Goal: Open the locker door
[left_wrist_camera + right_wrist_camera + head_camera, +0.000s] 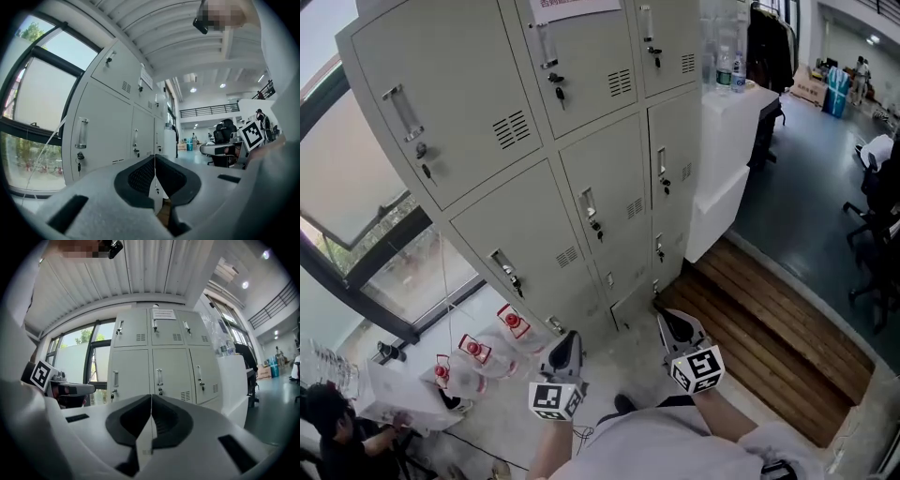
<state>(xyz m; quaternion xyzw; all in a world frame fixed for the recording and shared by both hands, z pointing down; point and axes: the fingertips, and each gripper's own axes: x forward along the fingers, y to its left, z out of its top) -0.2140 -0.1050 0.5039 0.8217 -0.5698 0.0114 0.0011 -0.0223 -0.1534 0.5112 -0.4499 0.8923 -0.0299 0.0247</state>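
From the head, steeply down along the front of the pale grey metal locker bank [581,141] to the pale floor [628,370], close in. From the left gripper [154,158], low and upward, obliquely along the same doors from the large glass window [40,93] side. From the right gripper [151,397], low, nearly square-on to them. Shared by all three: the locker fronts.

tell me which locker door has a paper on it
The middle door of the top row: a white sheet is stuck near its upper edge; the others show none.
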